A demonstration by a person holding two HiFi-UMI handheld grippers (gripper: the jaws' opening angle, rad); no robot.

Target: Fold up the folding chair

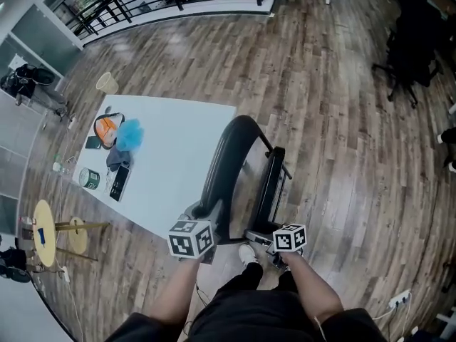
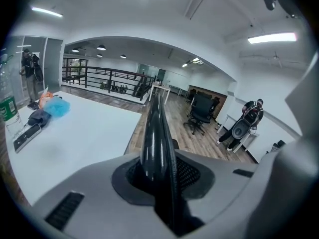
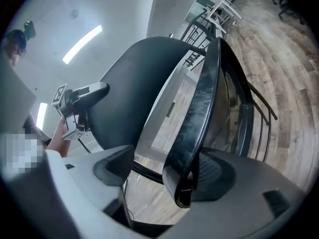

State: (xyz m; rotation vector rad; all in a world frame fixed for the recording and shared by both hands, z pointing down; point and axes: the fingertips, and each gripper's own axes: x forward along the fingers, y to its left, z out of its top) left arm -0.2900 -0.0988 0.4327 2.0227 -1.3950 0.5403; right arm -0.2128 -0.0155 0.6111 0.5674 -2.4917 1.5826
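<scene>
Head view: left tool (image 1: 201, 223) and right tool (image 1: 274, 237) at the near end of the folding chair (image 1: 231, 159), beside the tabletop (image 1: 178, 155). Left gripper view: clamped on the glossy back edge (image 2: 157, 138). Right gripper view: jaws apart around the seat edge (image 3: 199, 113), touching one pad only.

Count, taken from where I stand.
- folding chair (image 1: 239, 164): 1
- grippers in my hands: 2, the left gripper (image 2: 162, 185) and the right gripper (image 3: 185, 180)
- marker cubes (image 1: 191, 239): 2, one per gripper
- white table (image 1: 178, 155): 1
- on the table: blue fluffy lump (image 1: 130, 135), 1; orange item (image 1: 105, 128), 1; green-labelled container (image 1: 89, 179), 1
- yellow round tops (image 1: 44, 241) beside the table: 2
- black office chair (image 1: 410, 48): 1
</scene>
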